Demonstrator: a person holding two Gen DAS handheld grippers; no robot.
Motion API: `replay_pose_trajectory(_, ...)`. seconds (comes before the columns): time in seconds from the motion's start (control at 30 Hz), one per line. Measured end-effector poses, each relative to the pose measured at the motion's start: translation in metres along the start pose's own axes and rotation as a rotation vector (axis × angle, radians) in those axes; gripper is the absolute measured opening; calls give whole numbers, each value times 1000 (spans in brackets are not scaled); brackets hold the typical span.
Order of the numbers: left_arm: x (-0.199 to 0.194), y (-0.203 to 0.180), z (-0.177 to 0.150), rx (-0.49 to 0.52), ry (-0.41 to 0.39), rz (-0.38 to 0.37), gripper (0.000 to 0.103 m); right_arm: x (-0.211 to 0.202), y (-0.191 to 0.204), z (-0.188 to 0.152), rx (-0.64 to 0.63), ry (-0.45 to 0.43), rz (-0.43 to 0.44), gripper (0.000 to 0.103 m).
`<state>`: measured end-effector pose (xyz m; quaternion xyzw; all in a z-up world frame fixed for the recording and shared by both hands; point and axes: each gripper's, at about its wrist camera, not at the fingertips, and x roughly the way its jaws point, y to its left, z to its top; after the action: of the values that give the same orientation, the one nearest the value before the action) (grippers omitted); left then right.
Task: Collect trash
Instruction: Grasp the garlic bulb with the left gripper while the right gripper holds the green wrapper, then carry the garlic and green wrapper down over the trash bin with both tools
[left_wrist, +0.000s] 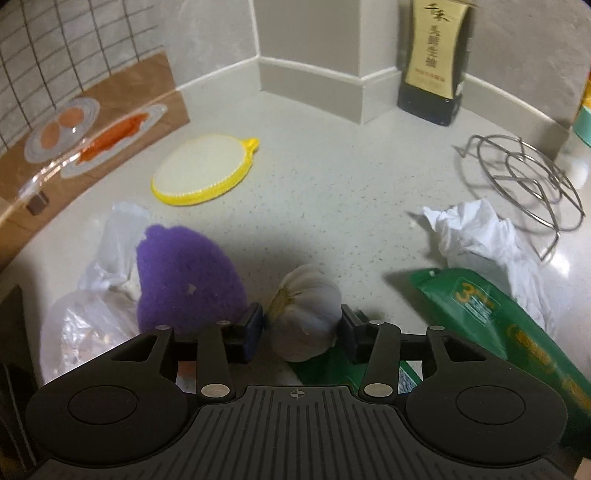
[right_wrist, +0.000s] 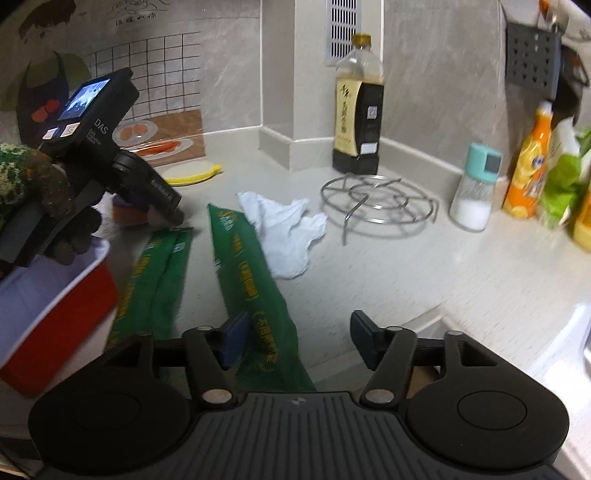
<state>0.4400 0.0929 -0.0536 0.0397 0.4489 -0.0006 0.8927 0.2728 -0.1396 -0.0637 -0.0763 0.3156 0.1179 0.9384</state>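
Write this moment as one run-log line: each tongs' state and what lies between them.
left tongs: open, around garlic bulb | right tongs: open, over green wrapper | crumpled tissue: on counter

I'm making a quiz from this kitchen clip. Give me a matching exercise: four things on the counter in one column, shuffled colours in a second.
Things:
1. scrubbing pad
2. crumpled tissue
3. snack wrapper
4. round sponge's rim

Colours:
A. green
B. yellow
C. purple
D. white

Pairs: 1-C, 2-D, 3-A, 4-B
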Motion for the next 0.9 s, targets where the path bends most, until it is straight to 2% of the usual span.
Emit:
replay_pose_trajectory(0.1, 5, 11, 5, -59, -11, -41, 48, 2, 2, 3, -8, 1, -9, 66)
replay_pose_trajectory(0.23, 0, 21, 7, -105, -2, -81, 48, 2, -3, 10, 23, 2, 33, 71)
replay_pose_trajectory(0.4, -56, 33, 1, -183, -150, -145, 48, 6, -12, 25, 55, 33, 126, 71)
replay_pose_trajectory(0.53, -109, 40, -17, -269, -247, -133, 48, 17, -2, 34, 7, 33, 134, 71)
replay_pose_trajectory(0.6, -127, 44, -30, -330, -261, -163, 48, 28, 4, 36, 5, 54, 147, 71)
replay_pose_trajectory(0.7, -146, 51, -52, -434, -228, -222, 48, 48, 12, 37, 11, 112, 171, 70)
replay_pose_trajectory(0.73, -152, 52, -59, -457, -218, -234, 48, 55, 15, 37, 4, 132, 166, 66)
replay_pose_trajectory(0.83, -169, 57, -81, -476, -233, -249, 48, 66, 25, 38, -9, 191, 166, 30)
replay_pose_trajectory(0.9, -180, 57, -94, -459, -251, -230, 48, 64, 32, 40, 5, 197, 185, 22)
